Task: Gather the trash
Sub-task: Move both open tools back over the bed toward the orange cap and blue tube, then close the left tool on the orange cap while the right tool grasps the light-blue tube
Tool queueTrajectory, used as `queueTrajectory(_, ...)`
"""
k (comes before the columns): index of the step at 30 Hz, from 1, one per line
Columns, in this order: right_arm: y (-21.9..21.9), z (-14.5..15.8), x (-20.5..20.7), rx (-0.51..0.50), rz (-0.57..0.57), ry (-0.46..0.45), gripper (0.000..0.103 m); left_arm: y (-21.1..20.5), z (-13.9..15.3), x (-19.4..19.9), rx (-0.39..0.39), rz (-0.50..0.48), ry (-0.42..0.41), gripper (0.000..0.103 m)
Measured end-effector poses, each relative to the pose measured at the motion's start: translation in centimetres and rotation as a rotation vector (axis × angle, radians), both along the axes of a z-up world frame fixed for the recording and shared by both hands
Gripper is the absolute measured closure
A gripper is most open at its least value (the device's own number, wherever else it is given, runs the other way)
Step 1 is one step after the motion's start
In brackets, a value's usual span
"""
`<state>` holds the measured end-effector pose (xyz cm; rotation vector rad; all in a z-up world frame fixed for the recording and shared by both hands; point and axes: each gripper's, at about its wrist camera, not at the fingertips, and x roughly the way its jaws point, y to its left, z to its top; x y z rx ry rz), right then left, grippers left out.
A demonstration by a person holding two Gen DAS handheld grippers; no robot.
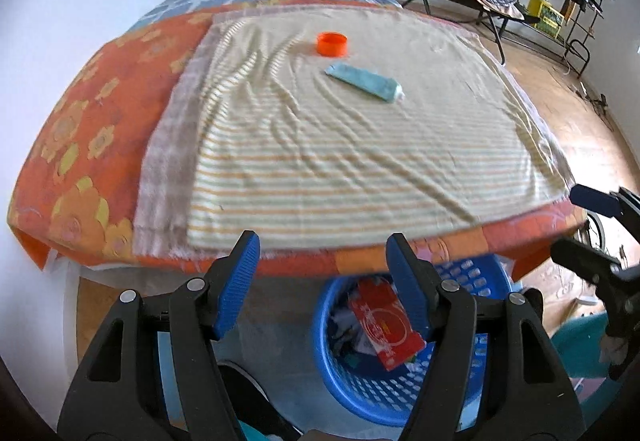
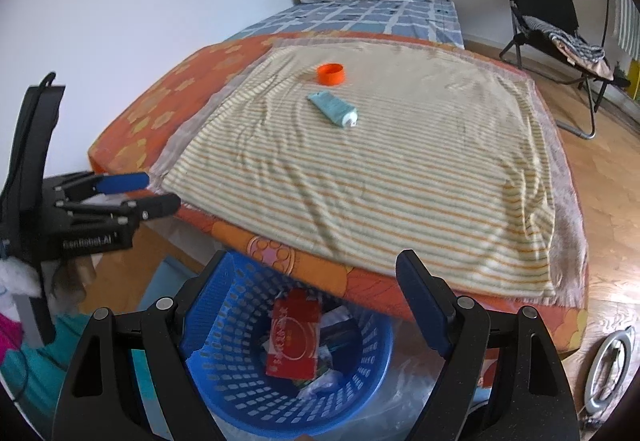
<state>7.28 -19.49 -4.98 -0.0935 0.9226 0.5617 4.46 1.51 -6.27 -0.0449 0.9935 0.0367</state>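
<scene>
Your left gripper (image 1: 322,273) stands wide apart and holds nothing, and your right gripper (image 2: 312,297) is also spread wide and empty; both hang at the near edge of the bed, above the blue perforated plastic basket (image 2: 224,397) on the floor. Inside this basket a red flat paper package (image 2: 294,341) already lies on other scraps. Further out, on the striped yellow and white towel (image 2: 400,193) spread over the orange flowered bedcover (image 1: 80,129), two pieces of trash remain: a pale teal squeezed tube with a white neck (image 1: 364,81) and, just beside it on the far side, an orange round plastic cap (image 1: 332,43). I judge that one drop is finished and you are between pieces. The next move asks you to reach forward across the towel, and the tube is the nearer one; close the fingers across its narrow width.
</scene>
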Motion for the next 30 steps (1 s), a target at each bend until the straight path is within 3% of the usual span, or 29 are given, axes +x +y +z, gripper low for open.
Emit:
queueTrajectory(13,1.3,1.7,1.6,-0.044,-0.003,-0.055,0.020,1.5,1.7,3.8,-0.015,0.024,-0.043,0.035)
queueTrajectory(22,1.5,0.9,3.8,-0.061,0.015,-0.079,0.020,2.0,2.3,8.0,-0.001,0.006,-0.068,0.035)
queueTrajectory(30,1.9,-0.7,7.7,-0.023,0.022,-0.025,0.020,3.0,1.3,13.5,-0.081,0.016,-0.071,0.035)
